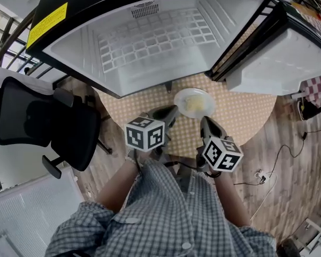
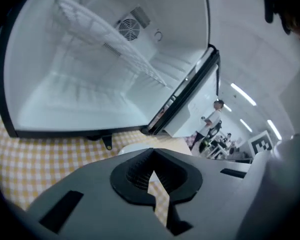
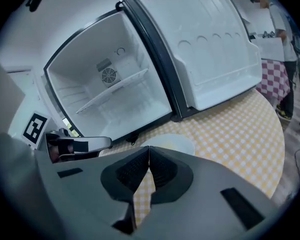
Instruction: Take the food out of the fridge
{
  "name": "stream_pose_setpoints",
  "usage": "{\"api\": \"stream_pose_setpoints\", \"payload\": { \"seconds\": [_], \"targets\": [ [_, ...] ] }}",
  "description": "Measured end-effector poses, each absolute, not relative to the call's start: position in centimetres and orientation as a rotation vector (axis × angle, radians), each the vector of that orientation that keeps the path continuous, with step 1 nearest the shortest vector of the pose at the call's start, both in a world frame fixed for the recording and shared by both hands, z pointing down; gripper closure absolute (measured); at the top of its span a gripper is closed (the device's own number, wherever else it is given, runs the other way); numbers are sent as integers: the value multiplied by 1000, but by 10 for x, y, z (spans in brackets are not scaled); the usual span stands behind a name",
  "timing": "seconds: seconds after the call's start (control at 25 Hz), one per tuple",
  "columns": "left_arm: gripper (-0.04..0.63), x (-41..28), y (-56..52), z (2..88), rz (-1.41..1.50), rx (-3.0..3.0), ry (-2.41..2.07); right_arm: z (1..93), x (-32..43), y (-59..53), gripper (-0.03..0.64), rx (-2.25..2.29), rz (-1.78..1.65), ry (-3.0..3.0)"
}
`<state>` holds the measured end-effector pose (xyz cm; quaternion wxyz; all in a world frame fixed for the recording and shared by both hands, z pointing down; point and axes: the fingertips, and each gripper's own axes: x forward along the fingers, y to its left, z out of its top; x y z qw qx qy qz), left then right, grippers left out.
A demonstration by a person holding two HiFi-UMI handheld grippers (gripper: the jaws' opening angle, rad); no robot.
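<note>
A white plate (image 1: 194, 103) with pale yellow food on it sits on the yellow checked table (image 1: 241, 116), just in front of the open fridge (image 1: 150, 36). The fridge's inside holds only a white wire shelf (image 2: 110, 39). My left gripper (image 1: 168, 111) hovers just left of the plate, jaws shut with nothing between them. To the plate's near right my right gripper (image 1: 204, 123) is likewise shut on nothing. In the gripper views the plate's rim (image 3: 170, 143) peeks out just beyond the closed jaws.
The fridge door (image 1: 289, 58) stands swung open at the right. A black office chair (image 1: 43, 122) is at the table's left. Cables (image 1: 273, 170) lie on the wooden floor at the right. People stand far off in the room (image 2: 212, 116).
</note>
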<state>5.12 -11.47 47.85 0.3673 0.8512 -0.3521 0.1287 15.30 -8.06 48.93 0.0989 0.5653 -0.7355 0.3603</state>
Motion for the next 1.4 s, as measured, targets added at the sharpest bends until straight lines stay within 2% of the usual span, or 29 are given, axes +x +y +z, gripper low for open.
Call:
{"api": "stream_pose_setpoints", "payload": {
  "seconds": [0.36,0.68,1.4],
  "targets": [
    [589,34,-104,414,514,2490,-973,438,134,-81,607,1562,738,-2298],
    [591,31,-91,380,445,2541,-993,400,122,-83,607,1519,546,-2390],
    [589,33,-87,383,424,2539,-978,405,121,-87,607,1493,666,-2411]
  ]
}}
